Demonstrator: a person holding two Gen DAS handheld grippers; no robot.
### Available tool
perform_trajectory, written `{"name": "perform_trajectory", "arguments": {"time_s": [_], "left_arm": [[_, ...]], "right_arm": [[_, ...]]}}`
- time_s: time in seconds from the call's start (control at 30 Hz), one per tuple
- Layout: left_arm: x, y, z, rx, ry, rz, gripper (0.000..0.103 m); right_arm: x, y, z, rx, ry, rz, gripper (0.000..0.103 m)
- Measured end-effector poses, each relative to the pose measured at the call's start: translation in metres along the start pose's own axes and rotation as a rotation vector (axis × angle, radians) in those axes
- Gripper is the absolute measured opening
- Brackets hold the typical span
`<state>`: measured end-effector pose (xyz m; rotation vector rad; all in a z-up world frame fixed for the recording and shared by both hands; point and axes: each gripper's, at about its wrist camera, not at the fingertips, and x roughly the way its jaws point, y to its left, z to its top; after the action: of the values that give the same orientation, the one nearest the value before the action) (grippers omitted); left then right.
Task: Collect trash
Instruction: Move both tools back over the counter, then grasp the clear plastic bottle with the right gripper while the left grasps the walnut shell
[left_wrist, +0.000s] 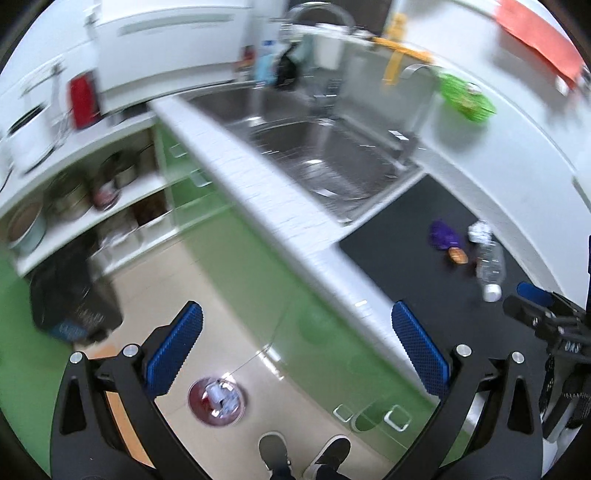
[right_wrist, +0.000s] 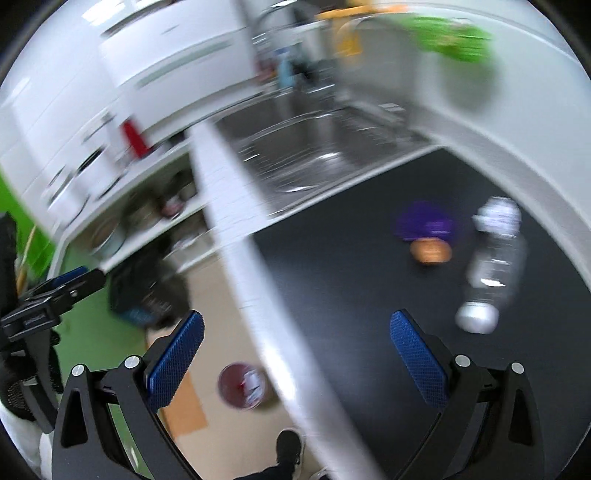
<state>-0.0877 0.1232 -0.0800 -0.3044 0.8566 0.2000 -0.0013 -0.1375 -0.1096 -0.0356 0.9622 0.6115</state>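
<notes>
Trash remains on the desk (left_wrist: 406, 266) at two o'clock: purple wrapper (left_wrist: 445, 236), orange packet (left_wrist: 458, 255), clear bottle (left_wrist: 490, 266). Floor bin (left_wrist: 217, 400) already holds some. Left gripper (left_wrist: 297, 350) and right gripper (right_wrist: 297, 354) fingers gape wide, empty.

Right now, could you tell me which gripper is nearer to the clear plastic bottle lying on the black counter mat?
Right. The right gripper hovers over the mat's edge, the plastic bottle just ahead of its right finger. The left gripper is out over the floor, farther off.
</notes>
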Motion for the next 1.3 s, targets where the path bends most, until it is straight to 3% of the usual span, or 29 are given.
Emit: {"name": "perform_trajectory", "arguments": {"time_s": [0.23, 0.4, 0.67, 0.97, 1.03, 1.07, 1.1, 1.3], "left_arm": [[0.024, -0.071, 0.025, 0.12, -0.007, -0.084, 0.1], [0.044, -0.116, 0.04, 0.186, 0.0, -0.129, 0.1], [0.076, -0.146, 0.047, 0.227, 0.041, -0.145, 0.1], [0.101, -0.146, 0.051, 0.222, 0.083, -0.138, 0.1], [0.107, -0.146, 0.053, 0.219, 0.092, -0.141, 0.1], [0.109, -0.146, 0.053, 0.218, 0.095, -0.143, 0.1], [0.111, -0.146, 0.053, 0.218, 0.097, -0.146, 0.1], [0.123, -0.157, 0.055, 0.226, 0.115, -0.172, 0.1]], "right_arm": [[-0.02, -0.083, 0.009, 0.124, -0.034, -0.133, 0.097], [-0.005, -0.124, 0.022, 0.168, -0.019, -0.186, 0.097], [0.05, -0.16, 0.039, 0.247, 0.073, -0.205, 0.097], [0.098, -0.182, 0.038, 0.322, 0.172, -0.184, 0.096], [0.103, -0.182, 0.038, 0.321, 0.182, -0.176, 0.091], [0.106, -0.182, 0.038, 0.318, 0.191, -0.178, 0.073], [0.109, -0.183, 0.038, 0.32, 0.199, -0.174, 0.065], [0.104, -0.183, 0.04, 0.31, 0.183, -0.147, 0.062]]}}
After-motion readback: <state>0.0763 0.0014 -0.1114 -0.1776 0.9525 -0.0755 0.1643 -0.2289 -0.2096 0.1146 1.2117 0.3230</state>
